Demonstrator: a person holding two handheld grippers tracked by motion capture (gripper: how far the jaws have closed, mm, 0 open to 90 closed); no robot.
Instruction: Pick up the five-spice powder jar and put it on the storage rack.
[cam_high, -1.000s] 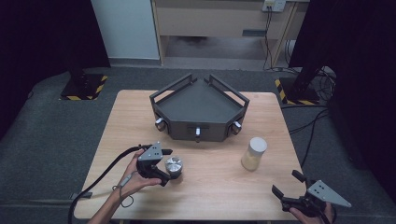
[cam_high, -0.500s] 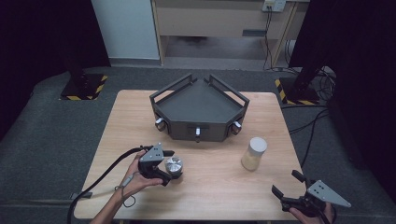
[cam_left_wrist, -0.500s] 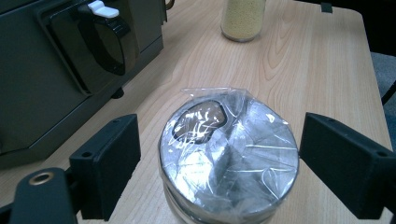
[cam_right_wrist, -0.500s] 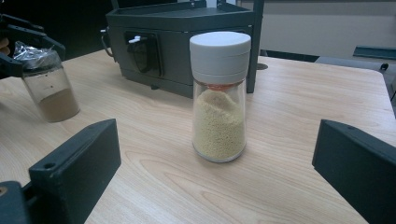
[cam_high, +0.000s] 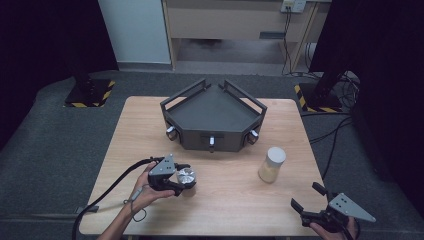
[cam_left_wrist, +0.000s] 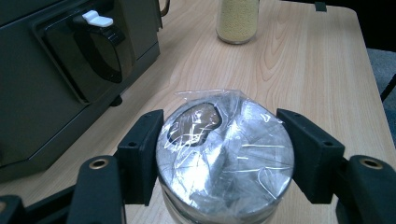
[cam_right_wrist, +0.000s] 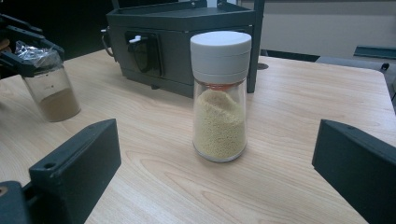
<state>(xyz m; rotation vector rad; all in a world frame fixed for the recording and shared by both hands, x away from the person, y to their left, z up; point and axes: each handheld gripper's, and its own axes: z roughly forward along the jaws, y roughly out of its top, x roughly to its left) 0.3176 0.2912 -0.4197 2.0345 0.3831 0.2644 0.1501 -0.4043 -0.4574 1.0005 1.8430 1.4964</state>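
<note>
Count of things on and around the table

One wooden table (cam_high: 225, 200) carries two jars: one jar with a shiny wrapped top (cam_high: 185, 177) and brown powder inside, and one white-capped jar (cam_high: 272, 164) of yellow grains. One dark angular tray unit (cam_high: 212, 117) stands behind them, showing three small knobs along its front. Two handheld grippers are at work, a left gripper (cam_high: 179, 176) and a right gripper (cam_high: 307, 197), each with two black jaws.
</note>
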